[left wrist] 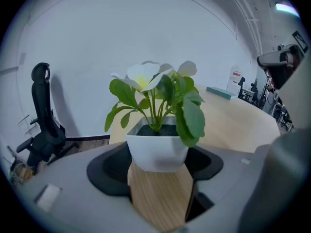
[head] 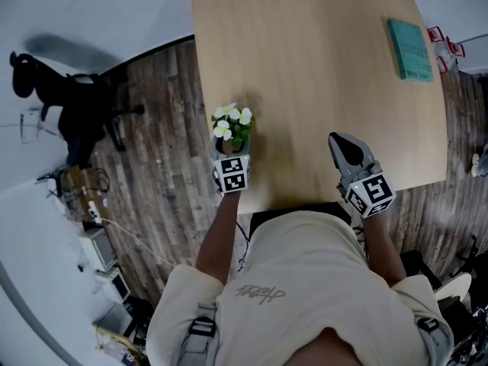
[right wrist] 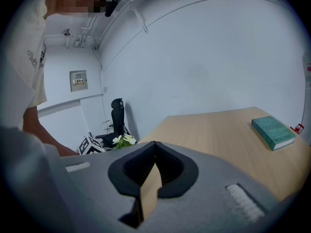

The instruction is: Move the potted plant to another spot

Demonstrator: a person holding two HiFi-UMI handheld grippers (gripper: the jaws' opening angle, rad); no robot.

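Note:
The potted plant [head: 232, 128], white flowers and green leaves in a small white square pot [left wrist: 158, 149], is at the near left edge of the wooden table [head: 320, 67]. My left gripper [head: 231, 149] reaches in from the near side and is shut on the pot, whose two sides sit against the black pads [left wrist: 109, 171]. Whether the pot rests on the table or hangs just above it, I cannot tell. My right gripper [head: 347, 147] hovers over the near right part of the table, shut and holding nothing [right wrist: 155, 144]. In the right gripper view the plant [right wrist: 124, 140] shows far to the left.
A teal book [head: 412, 48] lies at the table's far right corner. A black office chair [head: 69, 97] stands on the wood floor to the left of the table. Cables and boxes lie along the white wall at the lower left.

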